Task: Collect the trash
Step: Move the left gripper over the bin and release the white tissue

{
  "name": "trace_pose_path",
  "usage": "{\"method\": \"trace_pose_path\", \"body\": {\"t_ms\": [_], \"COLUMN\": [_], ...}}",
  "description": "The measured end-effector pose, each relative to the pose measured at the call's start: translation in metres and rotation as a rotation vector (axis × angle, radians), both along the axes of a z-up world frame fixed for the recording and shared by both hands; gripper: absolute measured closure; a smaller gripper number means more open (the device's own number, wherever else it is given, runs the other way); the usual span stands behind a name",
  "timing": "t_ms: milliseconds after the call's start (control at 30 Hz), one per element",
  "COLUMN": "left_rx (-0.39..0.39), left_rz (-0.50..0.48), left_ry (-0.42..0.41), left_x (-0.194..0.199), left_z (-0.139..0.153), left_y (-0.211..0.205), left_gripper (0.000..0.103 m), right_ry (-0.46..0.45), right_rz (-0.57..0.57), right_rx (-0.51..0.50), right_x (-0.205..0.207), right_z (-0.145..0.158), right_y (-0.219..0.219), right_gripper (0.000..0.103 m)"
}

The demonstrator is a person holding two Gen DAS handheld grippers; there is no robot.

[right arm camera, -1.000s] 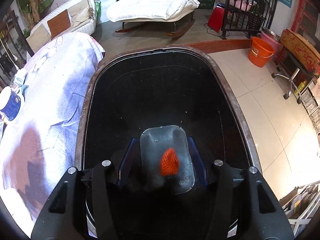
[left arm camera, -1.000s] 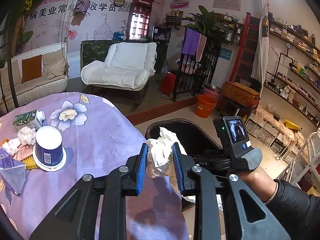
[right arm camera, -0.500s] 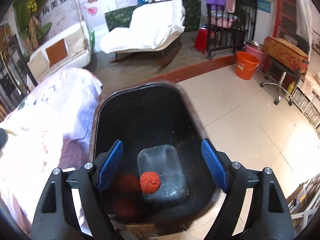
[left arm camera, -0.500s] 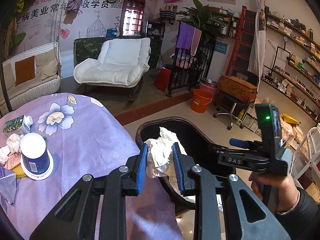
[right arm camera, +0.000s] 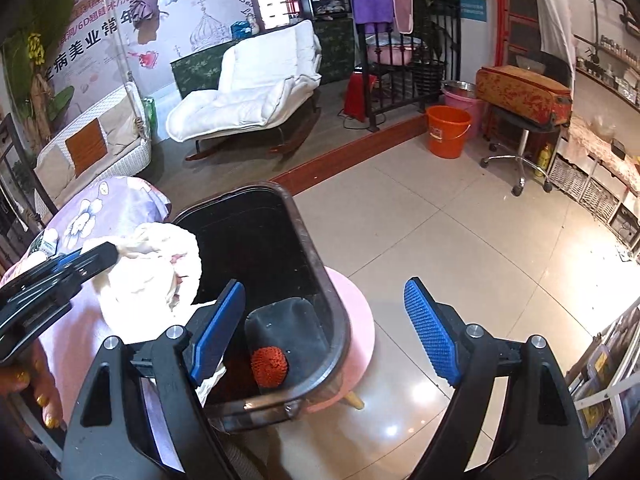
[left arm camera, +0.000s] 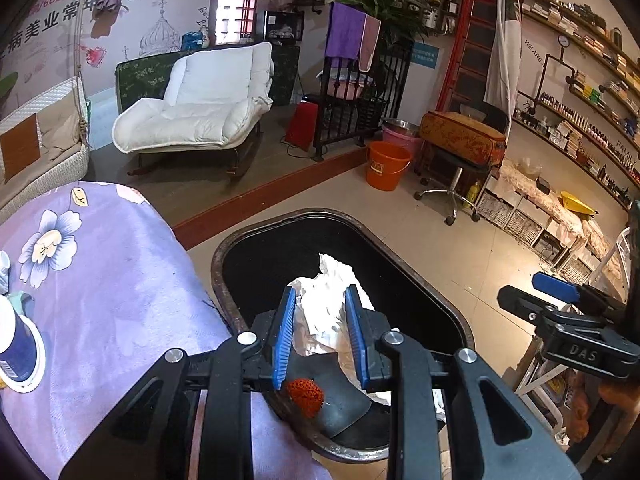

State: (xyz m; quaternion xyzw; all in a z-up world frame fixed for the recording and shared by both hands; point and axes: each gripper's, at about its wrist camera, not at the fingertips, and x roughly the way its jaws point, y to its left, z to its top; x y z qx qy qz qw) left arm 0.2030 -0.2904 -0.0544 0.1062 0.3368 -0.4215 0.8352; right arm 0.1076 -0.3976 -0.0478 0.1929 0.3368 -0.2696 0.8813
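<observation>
tissue wad (left arm camera: 324, 312) is pinched in left gripper (left arm camera: 318, 334), hanging over the black bin (left arm camera: 424, 300) mouth, not dropped yet. right gripper (right arm camera: 324, 328) is wide open w/ nothing in it, off to the bin's right. orange mesh ball (left arm camera: 305, 396) already lies in the bin. cup (left arm camera: 14, 344) & other bits sit far left on the table (left arm camera: 120, 280), so roughly midway imo.

The left gripper (left arm camera: 320, 332) points forward and down, its blue-padded fingers (left arm camera: 282, 336) drawn close together and clamped on crumpled white paper (left arm camera: 324, 312) that sticks out ahead of the tips. The right gripper (right arm camera: 324, 334) hangs off to its right, jaws spread wide with nothing between the pads (right arm camera: 430, 332). A hand (right arm camera: 28, 380) grips the left gripper's handle from behind.
</observation>
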Motion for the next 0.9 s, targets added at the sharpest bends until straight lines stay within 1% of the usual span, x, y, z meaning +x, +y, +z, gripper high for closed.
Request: {"method": "trace_pose_path", "body": {"t_ms": [200,367,433,467,533,633,733,900], "left_rx": [0.062,0.131,0.155,0.164,0.172,0.143,0.136,0.081], "left_rz": [-0.022,-0.031,-0.029,-0.028,-0.026,-0.03,-0.027,-0.014], "left_ry": [0.036,0.015,0.013,0.012,0.0,-0.022,-0.032,-0.027], "left_x": [0.004,0.006,0.008,0.009,0.008,0.005,0.002,-0.004], "left_z": [-0.019,-0.031,-0.035,-0.036,-0.036,-0.032,-0.028,-0.016], "left_y": [-0.024,-0.04,-0.045,-0.047,-0.048,-0.047,-0.046,-0.03], "left_gripper": [0.077,0.076,0.066,0.064,0.042,0.029,0.026,0.022], "right_ry": [-0.012,-0.016,-0.018,-0.019,-0.022,-0.023,-0.025,-0.031], "right_rz": [-0.038,-0.057,-0.056,-0.058,-0.06,-0.067,-0.073,-0.078], "right_rx": [0.004,0.004,0.01,0.011,0.013,0.018,0.016,0.011], "right_x": [-0.022,-0.032,-0.035,-0.037,-0.041,-0.043,-0.043,-0.044], "right_z": [0.0,0.0,-0.002,-0.002,-0.004,-0.006,-0.006,-0.006], "right_y": [-0.01,-0.015,-0.016,-0.017,-0.017,-0.018,-0.018,-0.016], "right_gripper": [0.021,0.021,0.021,0.021,0.02,0.02,0.019,0.018]}}
